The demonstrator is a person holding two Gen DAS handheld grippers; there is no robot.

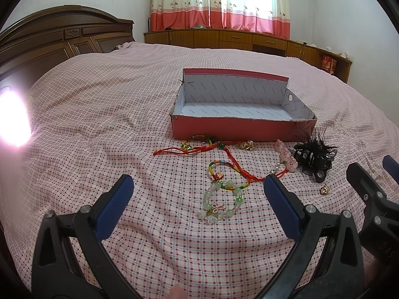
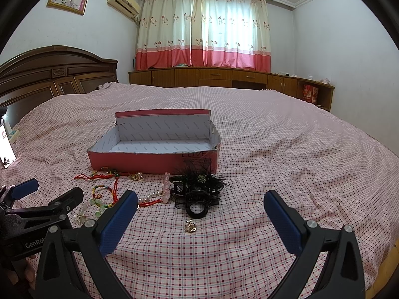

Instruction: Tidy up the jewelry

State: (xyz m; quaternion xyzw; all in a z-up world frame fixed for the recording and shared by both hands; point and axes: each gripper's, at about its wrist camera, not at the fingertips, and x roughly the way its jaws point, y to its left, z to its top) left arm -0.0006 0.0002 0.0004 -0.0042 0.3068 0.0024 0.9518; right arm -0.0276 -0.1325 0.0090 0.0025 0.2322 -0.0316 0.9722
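Observation:
An open red box (image 1: pixel 239 130) (image 2: pixel 139 159) with a white inside sits on the bed. Jewelry lies in front of it: a green-and-clear bead bracelet (image 1: pixel 220 200) (image 2: pixel 93 209), a rainbow cord bracelet (image 1: pixel 224 167), red cords (image 1: pixel 189 149) (image 2: pixel 99 175), a pink bead piece (image 1: pixel 284 153) (image 2: pixel 166 186), a black feathered hair clip (image 1: pixel 313 157) (image 2: pixel 197 190) and a small gold charm (image 1: pixel 324 189) (image 2: pixel 190 226). My left gripper (image 1: pixel 198 186) is open above the bead bracelet. My right gripper (image 2: pixel 200 203) is open and empty, just short of the hair clip and charm.
The pink checked bedspread (image 1: pixel 99 124) is wrinkled. A dark wooden headboard (image 2: pixel 49 74) stands at the left and low wooden cabinets (image 2: pixel 224 77) run under the curtained window. A phone (image 2: pixel 6 147) lies at the bed's left edge.

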